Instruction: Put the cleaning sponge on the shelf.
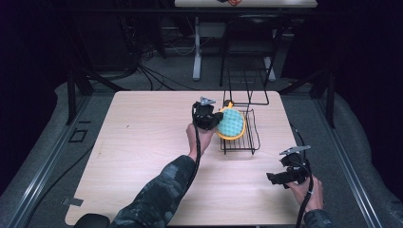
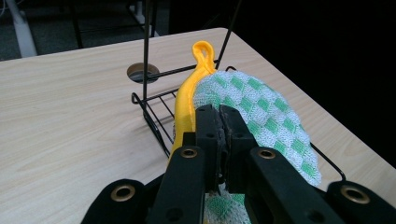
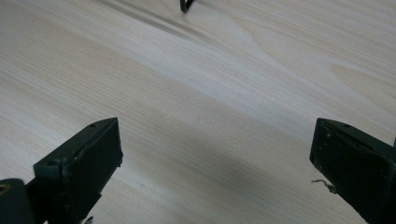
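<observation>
A: Mitt (image 1: pixel 231 122), green-checked with a yellow rim, is sitting tilted in the wire rack (image 1: pixel 252 142) near the far right of the bench (image 1: pixel 142 156). The left gripper (image 1: pixel 207 117) is pinching its near edge; in the left gripper view the jaws are pressing together on the cloth (image 2: pixel 261 116).

B: What is worrying you from here?

A: The grip is catching only a thin bit of fabric near the rim. If the hand is pulling sideways, the cloth may be sliding out of the pads, or the mitt may be snagging on the rack's wires and dragging the light rack across the bench. The yellow loop (image 2: pixel 204 50) is lying close to an upright wire too, so it could be hooking there.

B: And the rack itself?

A: It is standing near the bench's right edge, so a hard tug toward that side is risking a tip or a slide off.

B: How is the left arm sitting?

A: The forearm is reaching forward from the bottom of the high view, the hand (image 1: pixel 198 137) is wrapping the handle, and the gripper is pointing up and to the right, into the rack.

B: The other one?

A: The right gripper (image 1: pixel 273 178) is idling low over the bench at the near right, well apart from the rack, pointing left, with its jaws spreading wide over bare wood.
</observation>
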Demonstrator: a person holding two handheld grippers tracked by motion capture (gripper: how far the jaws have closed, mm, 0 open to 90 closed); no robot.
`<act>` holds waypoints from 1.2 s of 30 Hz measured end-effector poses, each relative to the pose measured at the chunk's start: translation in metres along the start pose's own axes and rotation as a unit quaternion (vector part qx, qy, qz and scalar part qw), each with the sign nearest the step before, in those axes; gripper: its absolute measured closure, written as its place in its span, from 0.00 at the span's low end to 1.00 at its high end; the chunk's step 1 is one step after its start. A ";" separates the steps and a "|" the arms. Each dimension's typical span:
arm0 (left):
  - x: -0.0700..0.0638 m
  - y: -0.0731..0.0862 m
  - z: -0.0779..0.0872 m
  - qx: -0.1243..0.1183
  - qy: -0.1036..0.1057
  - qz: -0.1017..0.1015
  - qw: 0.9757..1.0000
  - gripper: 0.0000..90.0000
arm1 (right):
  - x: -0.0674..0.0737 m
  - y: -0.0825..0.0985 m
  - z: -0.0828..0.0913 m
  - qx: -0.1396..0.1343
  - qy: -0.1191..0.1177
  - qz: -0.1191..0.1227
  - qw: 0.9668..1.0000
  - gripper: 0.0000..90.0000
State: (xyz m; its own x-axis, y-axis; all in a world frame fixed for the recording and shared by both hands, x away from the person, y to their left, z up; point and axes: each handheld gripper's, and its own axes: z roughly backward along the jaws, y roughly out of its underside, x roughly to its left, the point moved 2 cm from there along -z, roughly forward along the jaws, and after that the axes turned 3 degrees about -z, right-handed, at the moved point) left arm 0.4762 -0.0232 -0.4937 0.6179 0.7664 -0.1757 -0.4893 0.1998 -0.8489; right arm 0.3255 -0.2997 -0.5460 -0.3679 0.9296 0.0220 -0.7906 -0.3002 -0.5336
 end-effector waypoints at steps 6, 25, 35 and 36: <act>-0.007 0.002 -0.008 0.001 0.002 0.000 1.000 0.97 | 0.000 0.000 0.000 -0.002 -0.003 -0.001 1.000 0.02; -0.020 0.014 -0.033 0.020 -0.005 0.015 1.000 0.97 | 0.000 0.001 0.000 -0.002 -0.005 -0.001 1.000 0.02; -0.022 0.017 -0.042 0.026 -0.006 0.014 1.000 0.97 | 0.001 0.003 0.000 0.001 -0.006 -0.003 1.000 0.03; -0.021 0.018 -0.044 0.029 -0.007 0.016 0.999 0.97 | 0.000 0.003 0.001 -0.001 -0.004 -0.003 1.000 0.03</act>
State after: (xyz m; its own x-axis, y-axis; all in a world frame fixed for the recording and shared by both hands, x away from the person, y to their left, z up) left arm 0.4812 -0.0624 -0.5274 0.5930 0.7810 -0.1959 -0.5444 0.2096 -0.8122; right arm 0.3224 -0.3005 -0.5473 -0.3678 0.9294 0.0325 -0.7917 -0.2946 -0.5352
